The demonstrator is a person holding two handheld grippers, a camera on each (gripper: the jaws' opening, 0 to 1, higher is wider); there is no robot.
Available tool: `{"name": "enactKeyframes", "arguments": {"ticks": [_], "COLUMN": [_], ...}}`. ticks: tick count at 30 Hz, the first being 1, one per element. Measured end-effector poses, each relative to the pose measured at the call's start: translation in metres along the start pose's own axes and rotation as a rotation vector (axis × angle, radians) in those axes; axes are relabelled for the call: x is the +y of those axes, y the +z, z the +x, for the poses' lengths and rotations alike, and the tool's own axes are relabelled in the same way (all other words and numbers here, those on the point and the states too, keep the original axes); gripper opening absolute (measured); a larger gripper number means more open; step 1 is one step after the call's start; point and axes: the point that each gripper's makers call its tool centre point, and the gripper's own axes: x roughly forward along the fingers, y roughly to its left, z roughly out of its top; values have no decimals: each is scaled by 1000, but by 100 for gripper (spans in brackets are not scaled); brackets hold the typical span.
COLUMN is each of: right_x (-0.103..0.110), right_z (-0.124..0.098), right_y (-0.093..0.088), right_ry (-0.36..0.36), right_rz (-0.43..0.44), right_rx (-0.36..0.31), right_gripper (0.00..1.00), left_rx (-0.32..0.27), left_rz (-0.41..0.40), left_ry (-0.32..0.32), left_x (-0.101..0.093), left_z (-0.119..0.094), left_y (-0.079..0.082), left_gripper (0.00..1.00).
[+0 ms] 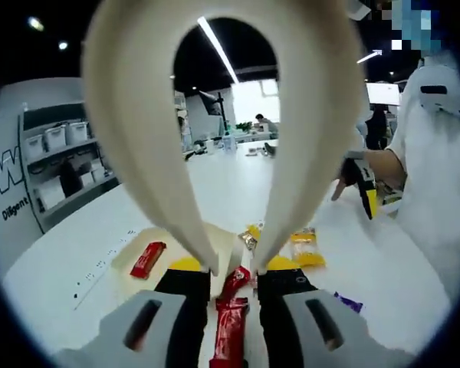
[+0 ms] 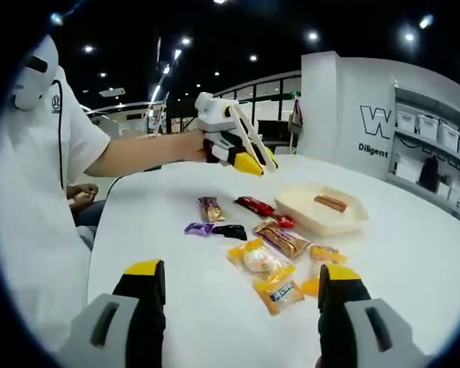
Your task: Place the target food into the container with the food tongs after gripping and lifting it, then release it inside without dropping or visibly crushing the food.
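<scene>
- One red-wrapped snack bar [image 2: 330,203] already lies in your shallow cream plastic container [image 2: 345,223]; the other packets are still on the white table [image 2: 176,284].
- Your left gripper [image 1: 234,287] clamps the cream food tongs [image 1: 215,115], raised well above the red wrapped bar [image 2: 254,205] beside the container.
- Your right gripper [image 2: 241,284] is empty, jaws apart.

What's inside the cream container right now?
In the right gripper view, the cream container holds one red-wrapped snack bar, lying flat. Its near wall hides part of the floor. The tongs, held by the left gripper, are raised away from it.
</scene>
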Motion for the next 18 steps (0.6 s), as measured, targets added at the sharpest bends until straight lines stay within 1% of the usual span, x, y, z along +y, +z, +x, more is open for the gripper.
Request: {"name": "enactKeyframes", "arguments": {"ticks": [7,14,18], "right_x": [2,3,4], "right_z": [1,4,6], "right_y": [-2,-2,-3], "right_ry": [2,8,12], "right_rz": [2,1,3], "right_rx": [6,10,14], "right_gripper": [81,81,81], "left_rx": [13,26,37], "left_rz": [-42,-62,-61], "left_ry": [25,54,63], "left_x": [-6,-7,-7], "left_z": [-12,-20,-21], "left_y": [-22,-36,-40], "left_gripper": [23,24,24]}}
